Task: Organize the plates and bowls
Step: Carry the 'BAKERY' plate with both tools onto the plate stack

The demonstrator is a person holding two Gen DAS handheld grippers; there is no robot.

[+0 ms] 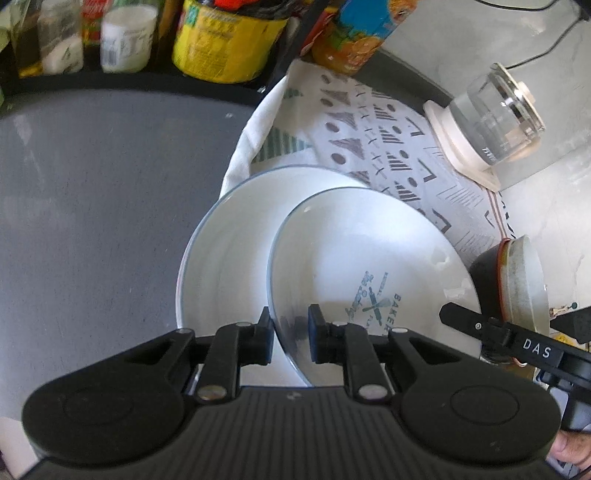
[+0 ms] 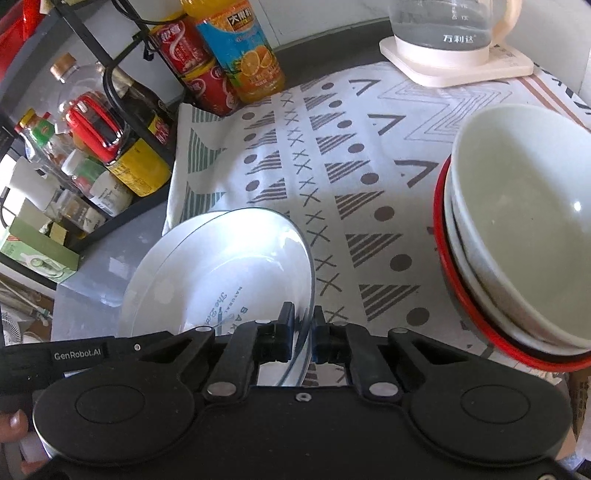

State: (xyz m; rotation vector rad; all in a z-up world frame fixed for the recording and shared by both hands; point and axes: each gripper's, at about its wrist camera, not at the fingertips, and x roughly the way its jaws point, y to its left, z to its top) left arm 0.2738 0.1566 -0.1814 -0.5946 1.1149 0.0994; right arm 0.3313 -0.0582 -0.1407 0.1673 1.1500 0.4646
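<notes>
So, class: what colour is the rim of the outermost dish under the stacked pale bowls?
Red rim, clearest in the right wrist view.

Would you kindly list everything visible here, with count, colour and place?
plates: two, white, overlapping at the cloth's left edge
bowls: a nested stack, pale over a red rim, right on the cloth
cloth: one, white, grey pattern, on the grey counter
kettle: one, clear glass, cream base, far side
bottles and jars: many, mixed, rack at left
left gripper: black, astride the upper plate's rim
right gripper: black, astride its opposite rim
</notes>
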